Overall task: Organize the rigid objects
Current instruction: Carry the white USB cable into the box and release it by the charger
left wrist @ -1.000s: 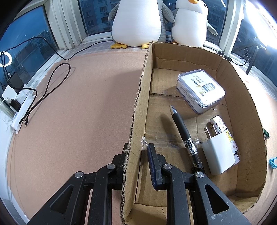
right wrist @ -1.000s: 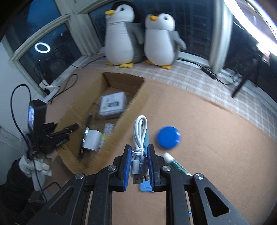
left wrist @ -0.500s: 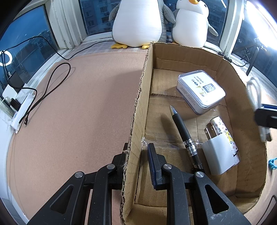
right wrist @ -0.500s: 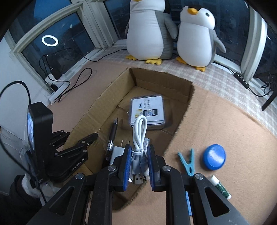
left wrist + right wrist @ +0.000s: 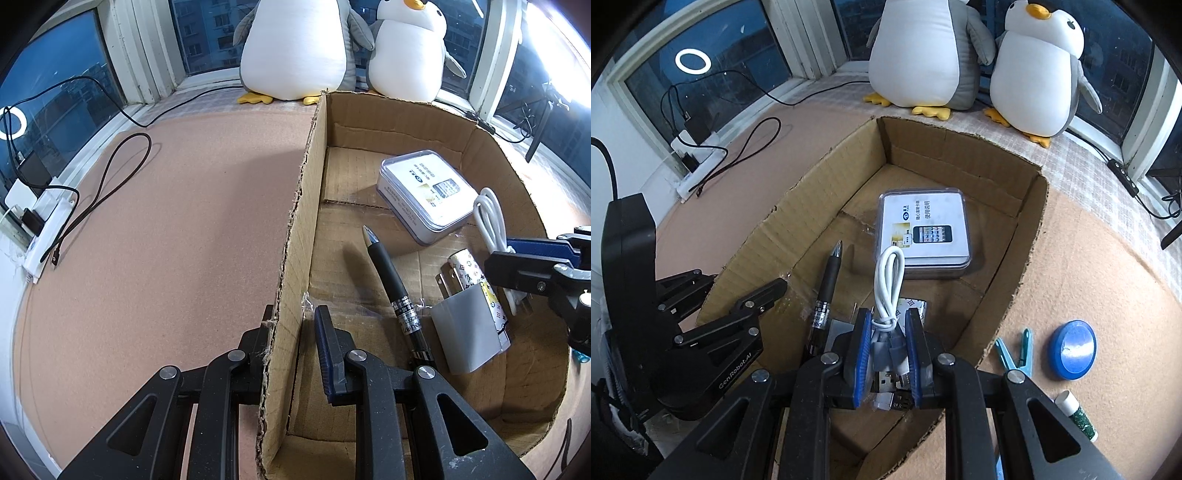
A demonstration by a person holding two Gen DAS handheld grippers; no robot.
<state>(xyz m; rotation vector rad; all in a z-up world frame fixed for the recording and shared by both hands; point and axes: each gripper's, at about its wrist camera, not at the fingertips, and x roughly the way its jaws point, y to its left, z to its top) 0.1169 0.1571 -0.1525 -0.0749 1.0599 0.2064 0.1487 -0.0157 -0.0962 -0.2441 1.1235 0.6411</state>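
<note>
The right hand-held gripper (image 5: 885, 345) is clenched on a coiled white USB cable (image 5: 888, 284), whose long loop points up-frame toward the clear plastic case (image 5: 924, 233), hanging over the cardboard box (image 5: 1032, 229) interior above the white charger (image 5: 467, 332) at lower centre. The drop spot I judge lies straight below. The left hand-held gripper (image 5: 291, 345) straddles the box's left wall, jaws parted around it.

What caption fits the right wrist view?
Right gripper holds a coiled white USB cable over the cardboard box.
</note>
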